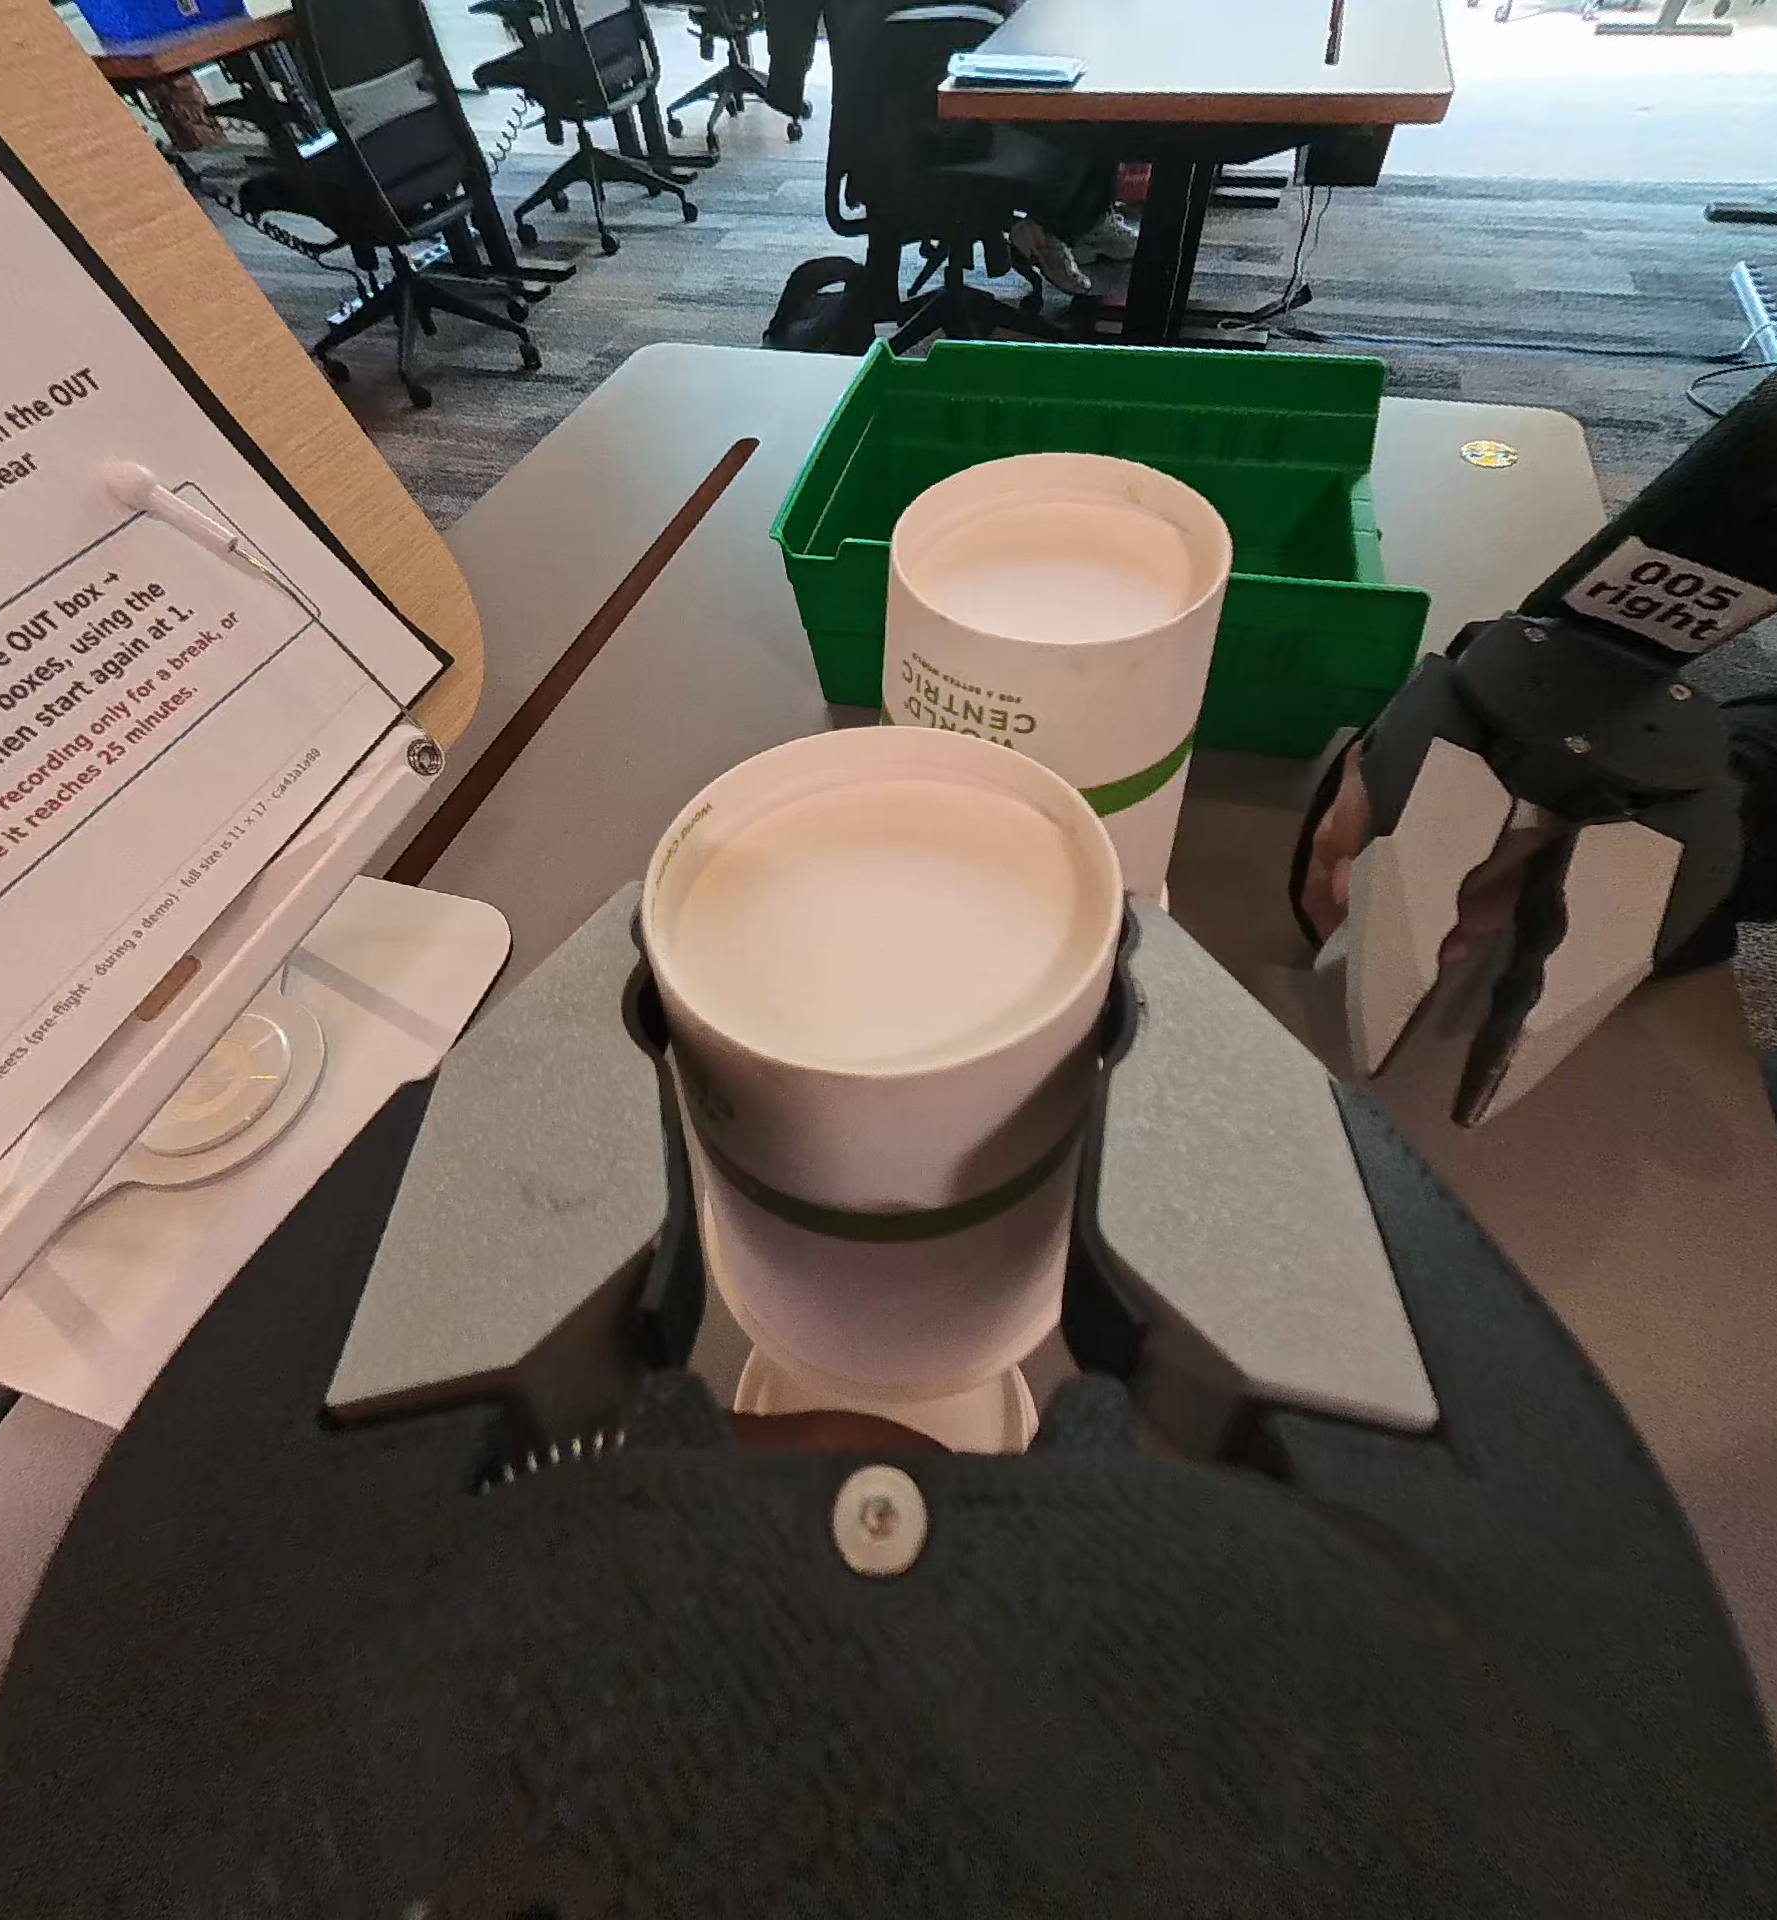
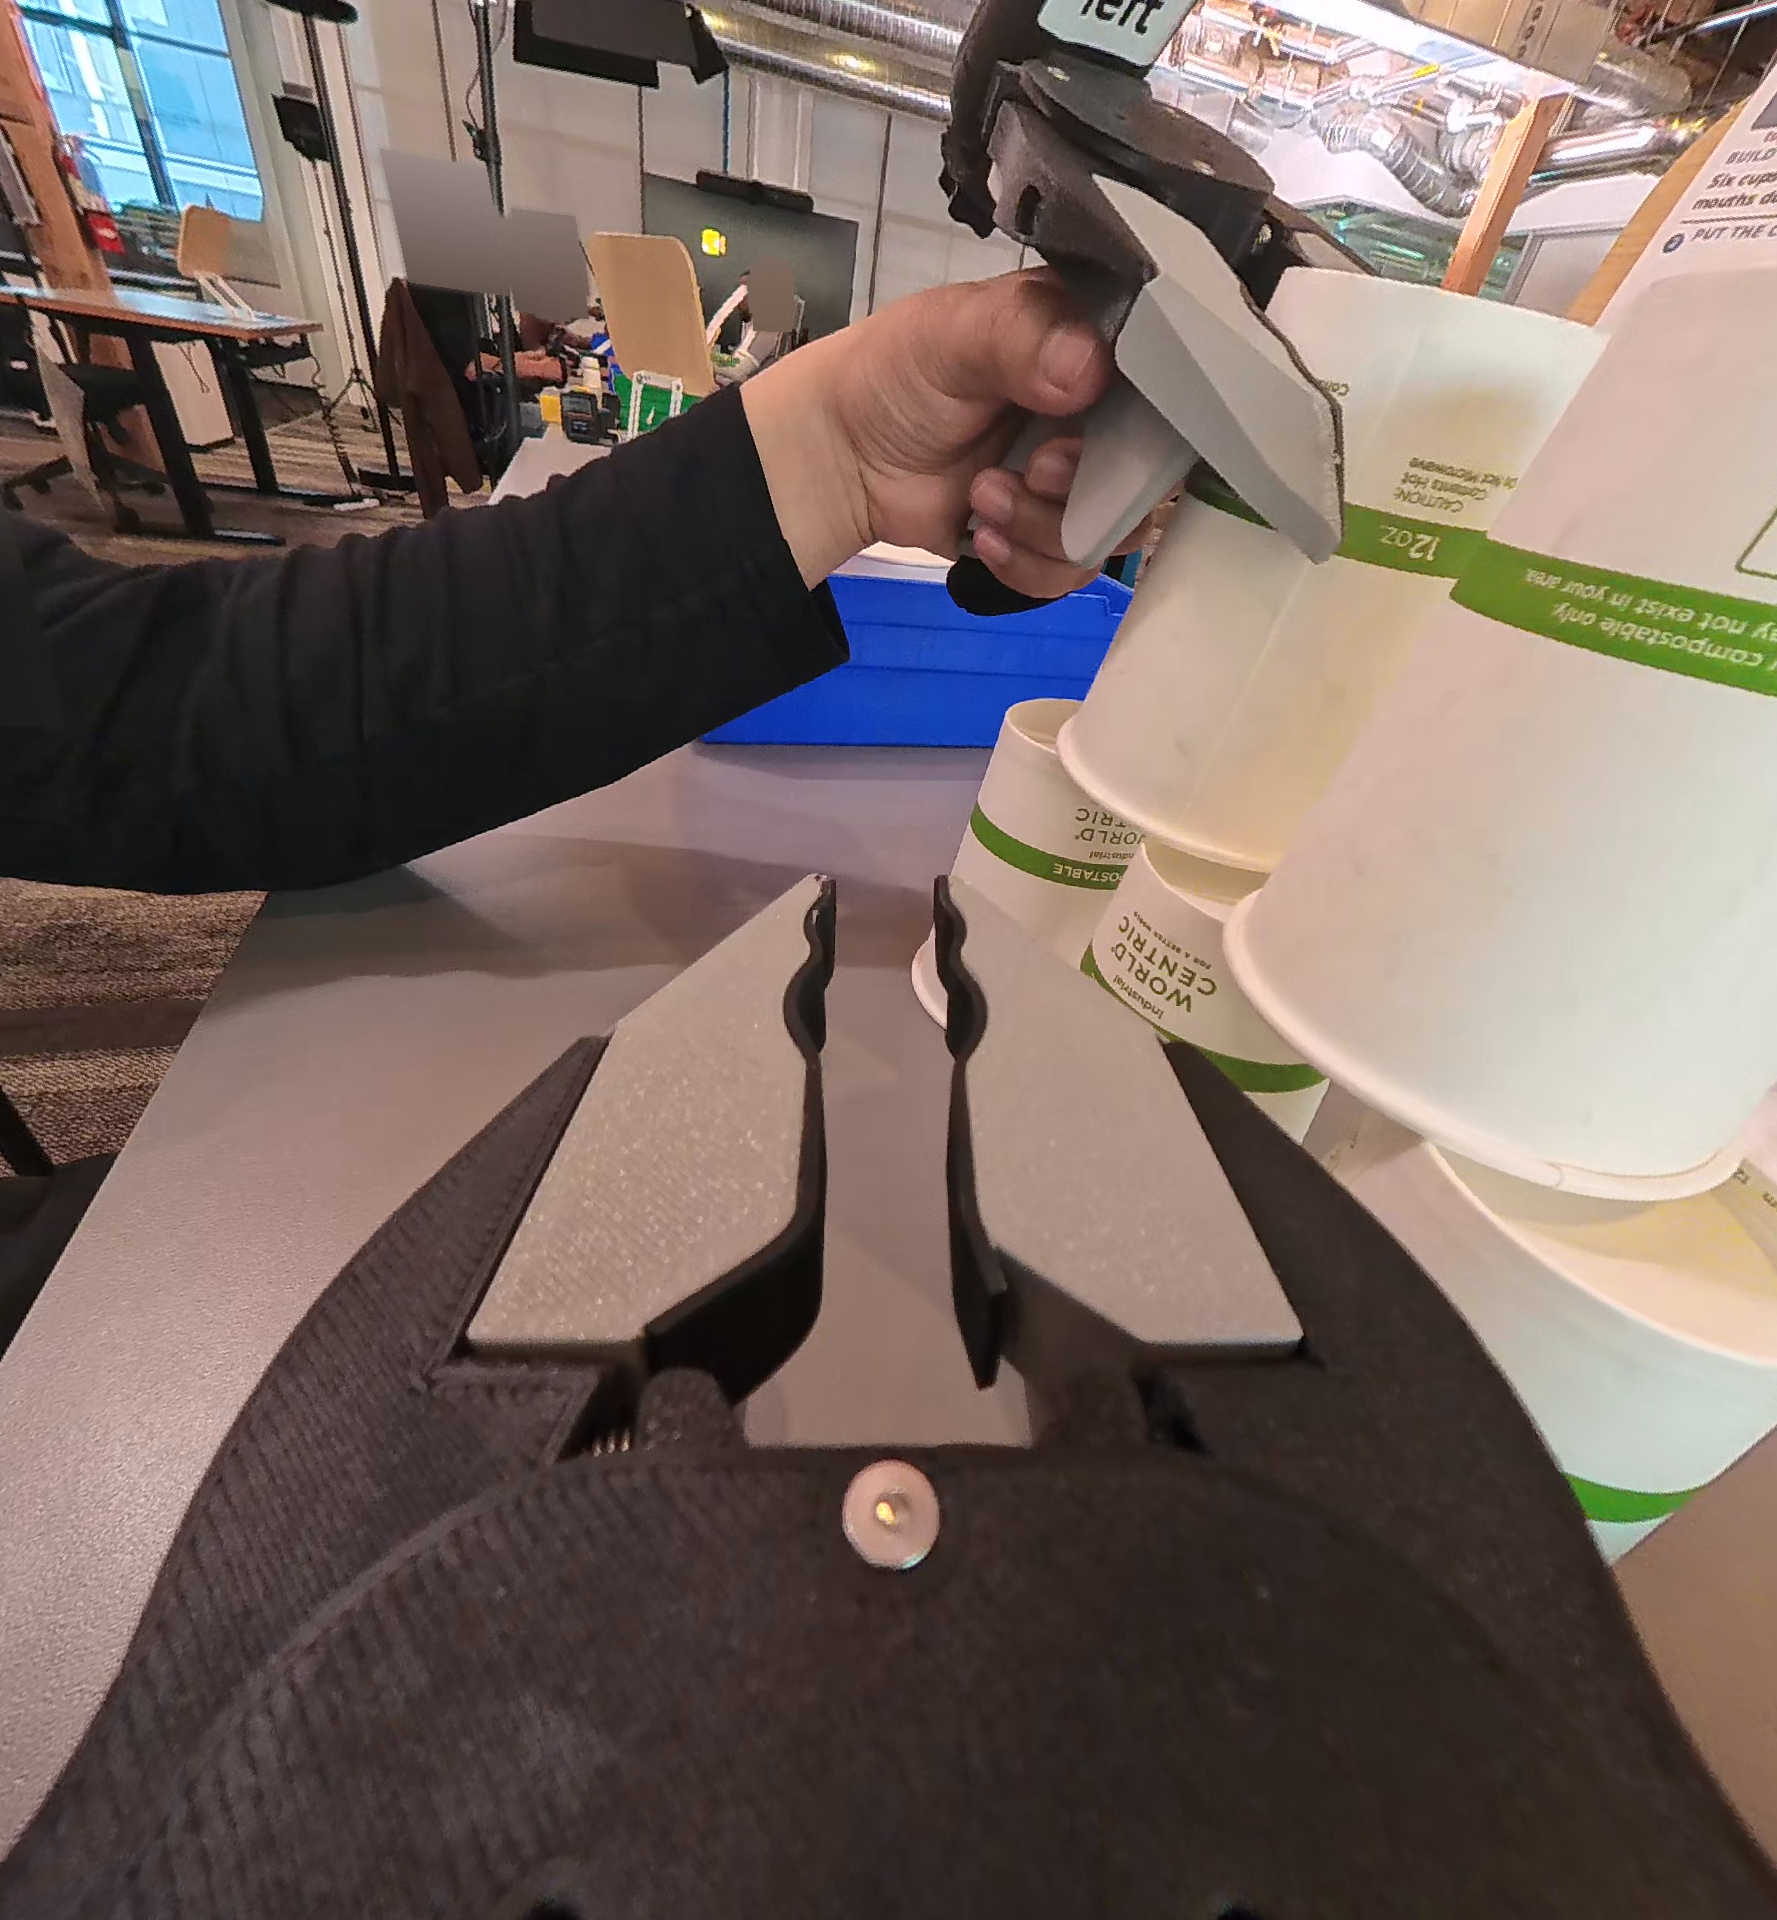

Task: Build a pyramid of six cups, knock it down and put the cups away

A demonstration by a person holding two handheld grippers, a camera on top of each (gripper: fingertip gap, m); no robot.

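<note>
My left gripper point(image 1: 879, 997) is clamped on an upturned paper cup point(image 1: 879, 935), light and crushable, held mid-wall over the pyramid's second row; my right gripper point(image 2: 884, 956) hangs empty, jaws slightly apart.

- The held cup point(image 1: 879, 997) is white with a dark green band.
- The second cup point(image 1: 1055, 665) is white with a bright green band.
- The bin point(image 1: 1310, 623) behind the cups is bright green.
- Another bin point(image 2: 925, 665) is blue.
- The desk point(image 1: 593, 582) is plain grey.
- The left claw point(image 1: 879, 1039) has speckled grey plates on a black ribbed body.
- The right claw point(image 2: 884, 966) shows the same grey plates, black-edged.
- The sleeve point(image 2: 396, 665) is black.
- The carpet point(image 1: 1486, 270) is grey, streaked.
- The sheet point(image 1: 84, 623) is white, black-edged, on a pale wood board.
</note>
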